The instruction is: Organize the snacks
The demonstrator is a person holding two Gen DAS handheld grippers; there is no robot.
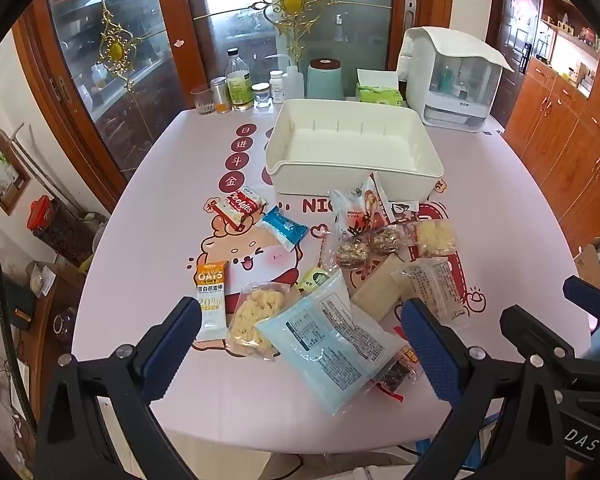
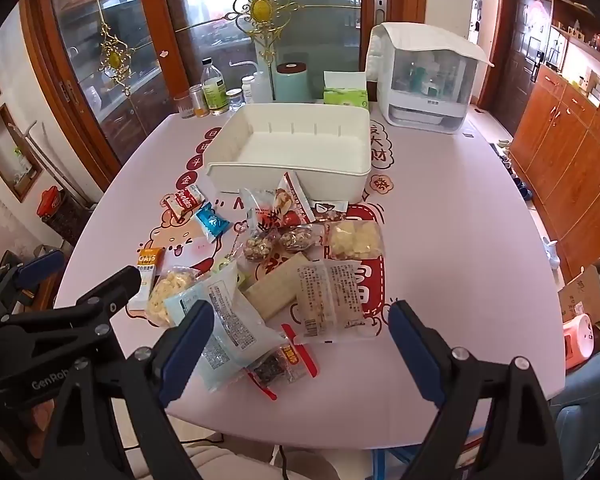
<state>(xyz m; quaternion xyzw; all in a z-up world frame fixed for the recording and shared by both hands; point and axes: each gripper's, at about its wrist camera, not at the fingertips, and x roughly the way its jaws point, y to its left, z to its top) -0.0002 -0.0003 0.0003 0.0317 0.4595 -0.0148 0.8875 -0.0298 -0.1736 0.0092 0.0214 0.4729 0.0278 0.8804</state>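
Several snack packets lie scattered on the pink table: an oat bar, a cookies pack, a small blue pack, a pale blue packet and a clear printed packet. Behind them stands an empty white bin. My left gripper hovers open above the pale blue packet, holding nothing. My right gripper hangs open over the table's near edge, also with nothing in it. In the left wrist view, the right gripper shows at the right.
Bottles and jars, a teal canister, a tissue box and a white appliance line the far edge. Glass doors stand behind. Wooden cabinets run along the right. A cardboard box sits on the floor.
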